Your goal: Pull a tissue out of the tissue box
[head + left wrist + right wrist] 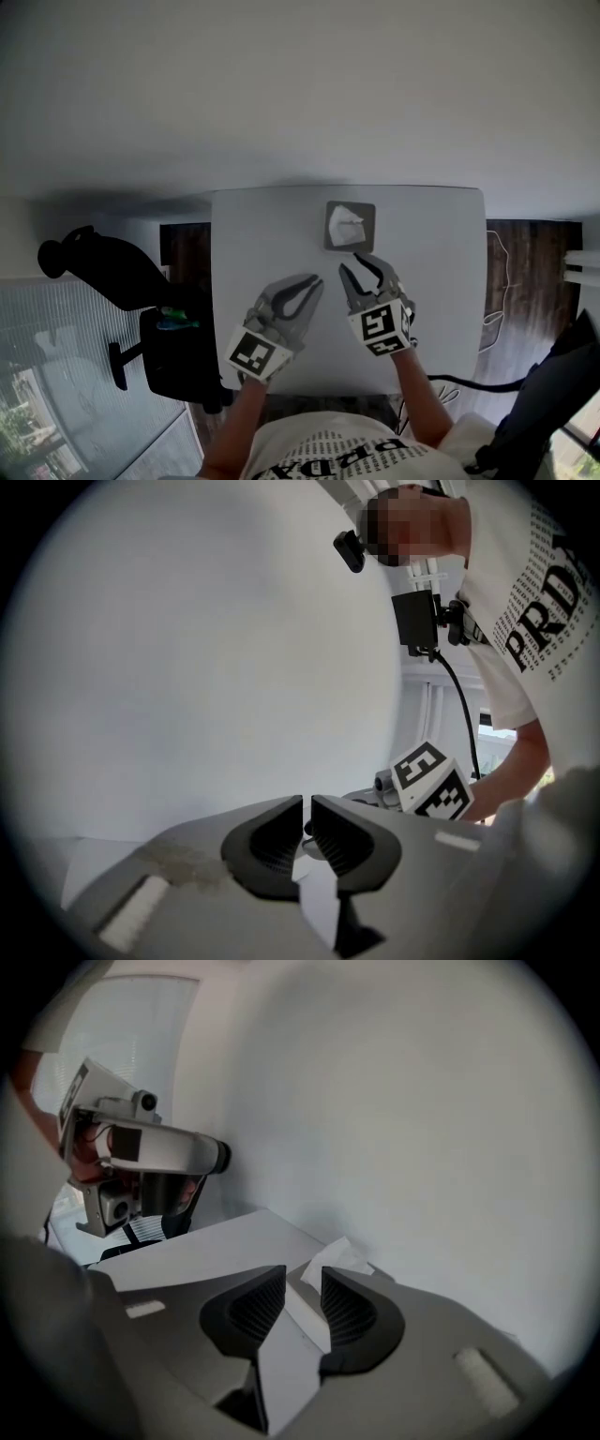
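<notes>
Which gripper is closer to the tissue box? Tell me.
The right gripper: it sits just short of the tissue box, while the left gripper is farther back and off to the left.

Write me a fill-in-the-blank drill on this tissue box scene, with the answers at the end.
1. The tissue poking out of the grey tissue box is ___.
2. The right tongs point toward the tissue box with their jaws ___.
3. The left tongs are ___ from the tissue box than the right tongs.
Answers: white; open; farther.
</notes>
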### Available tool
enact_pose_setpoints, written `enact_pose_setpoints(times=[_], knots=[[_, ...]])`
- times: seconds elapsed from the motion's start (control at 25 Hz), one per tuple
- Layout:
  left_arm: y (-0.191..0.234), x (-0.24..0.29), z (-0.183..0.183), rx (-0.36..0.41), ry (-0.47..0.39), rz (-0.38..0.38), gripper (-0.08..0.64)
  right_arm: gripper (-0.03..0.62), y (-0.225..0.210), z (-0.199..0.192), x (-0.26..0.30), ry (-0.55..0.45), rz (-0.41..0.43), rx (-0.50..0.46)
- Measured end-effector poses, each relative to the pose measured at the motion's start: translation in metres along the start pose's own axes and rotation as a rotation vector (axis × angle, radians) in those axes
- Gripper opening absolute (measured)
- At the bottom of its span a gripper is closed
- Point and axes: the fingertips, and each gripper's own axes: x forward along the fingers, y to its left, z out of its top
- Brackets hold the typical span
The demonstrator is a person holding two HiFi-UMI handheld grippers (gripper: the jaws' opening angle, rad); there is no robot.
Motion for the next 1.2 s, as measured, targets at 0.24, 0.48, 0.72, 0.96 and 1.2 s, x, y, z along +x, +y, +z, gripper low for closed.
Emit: enact_pose_setpoints(times=[0.24,0.48,0.72,0.96,1.2], knots=[[0.012,0.000,-0.022,-0.046,0.031,0.028,0.025,0.114,-0.006,-0.018,0.031,0.057,0.018,0.007],[0.029,0.003,-0.030,-0.063,0.027,0.053,0.025,0.114,-0.015,-0.025,0.053,0.092,0.024,0.005],[0.031,0.008,-0.036,-0.082,0.023,0.047,0.025,0.115,-0.015,-0.029,0.066,0.106,0.059,0.039],[0.029,0.004,-0.038,-0.099,0.024,0.043,0.025,0.112,-0.009,-0.034,0.068,0.173,0.087,0.048],[0.026,0.007,-0.037,-0.110,0.020,0.038,0.025,0.008,0.000,-0.035,0.070,0.236,0.154,0.086]])
